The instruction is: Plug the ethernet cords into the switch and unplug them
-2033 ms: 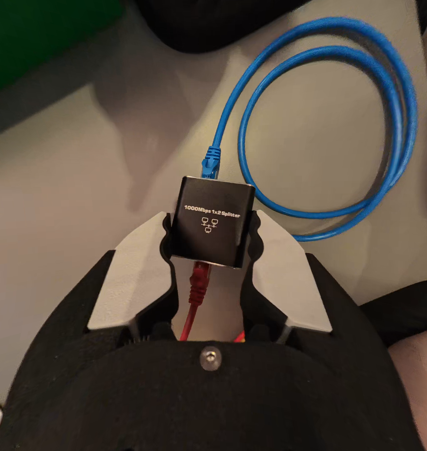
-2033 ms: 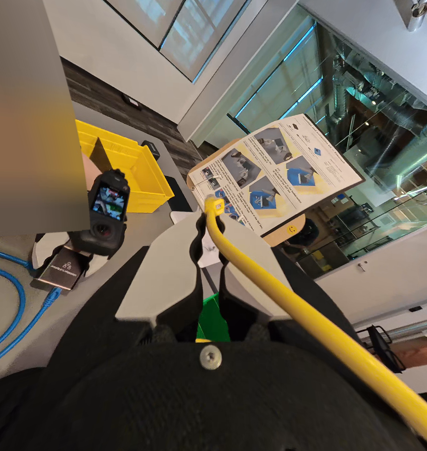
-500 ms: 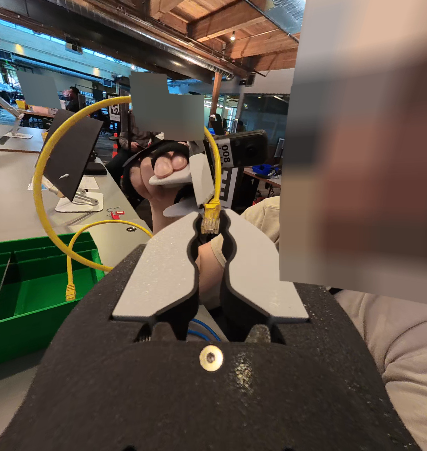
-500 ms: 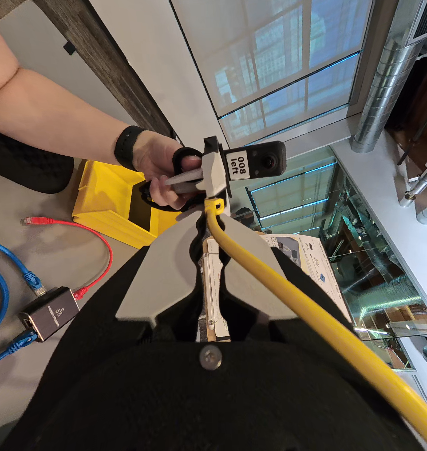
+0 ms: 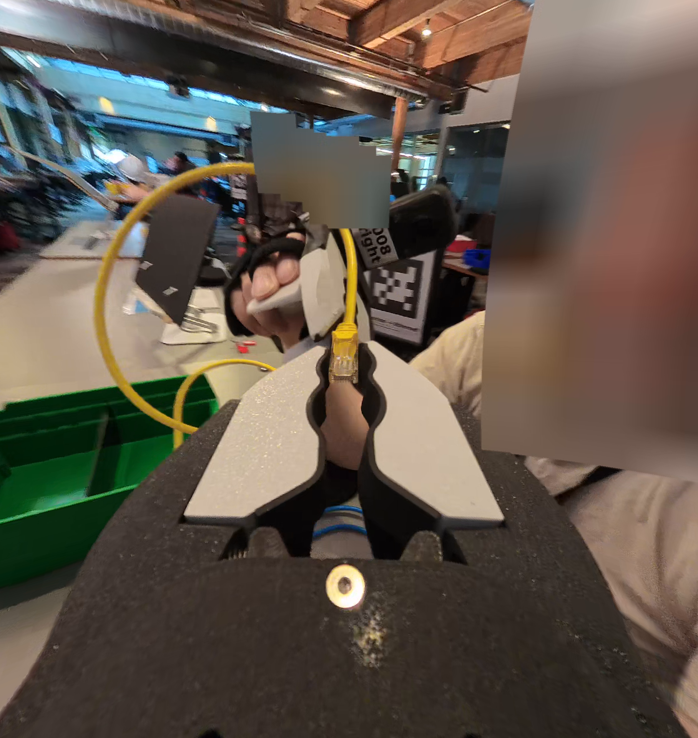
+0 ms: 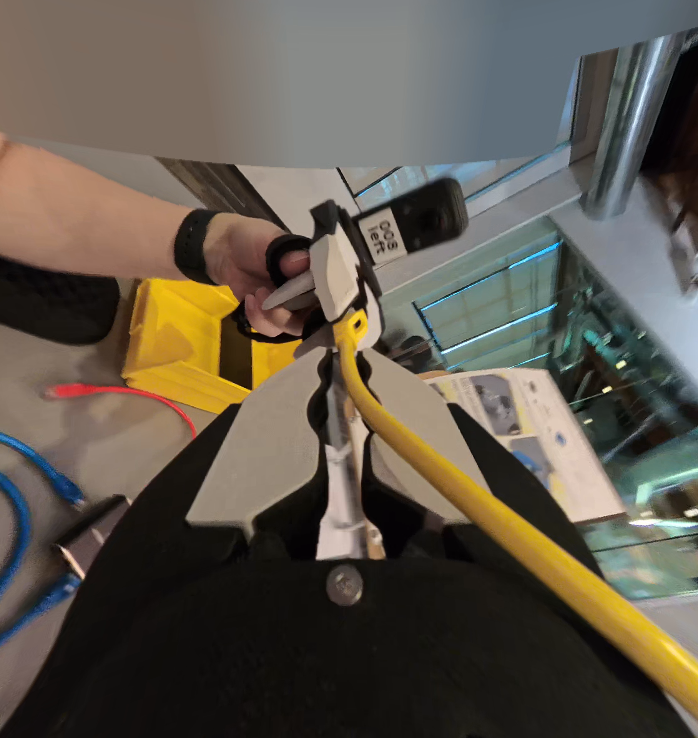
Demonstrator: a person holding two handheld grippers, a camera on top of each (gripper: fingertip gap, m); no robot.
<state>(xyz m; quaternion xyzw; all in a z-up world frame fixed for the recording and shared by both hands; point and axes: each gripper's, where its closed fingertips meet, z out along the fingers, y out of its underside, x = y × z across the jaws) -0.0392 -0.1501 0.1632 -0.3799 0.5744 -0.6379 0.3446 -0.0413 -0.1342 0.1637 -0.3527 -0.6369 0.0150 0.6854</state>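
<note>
A yellow ethernet cord (image 5: 111, 263) loops in the air between my two grippers. My right gripper (image 6: 344, 352) is shut on the cord just behind its plug; it also shows in the left wrist view (image 5: 339, 319). The yellow plug (image 5: 343, 359) sits between the fingertips of my left gripper (image 5: 344, 353), which is closed on it; the left gripper also shows in the right wrist view (image 6: 355, 325). The black switch (image 6: 88, 531) lies on the grey table (image 6: 111, 443) at lower left, with a blue cord (image 6: 16, 519) at its ends. A red cord (image 6: 119, 393) lies beyond it.
A yellow bin (image 6: 171, 343) stands on the table behind the red cord. A green bin (image 5: 60, 459) stands at the left. A picture sheet on a board (image 6: 519, 439) and a black board on a stand (image 5: 175, 255) are nearby. A person's sleeve (image 5: 619, 559) is at the right.
My left gripper has let go of the switch, risen off the table and met the yellow plug that my right gripper holds. Over the last half second both grippers have shifted slightly.
</note>
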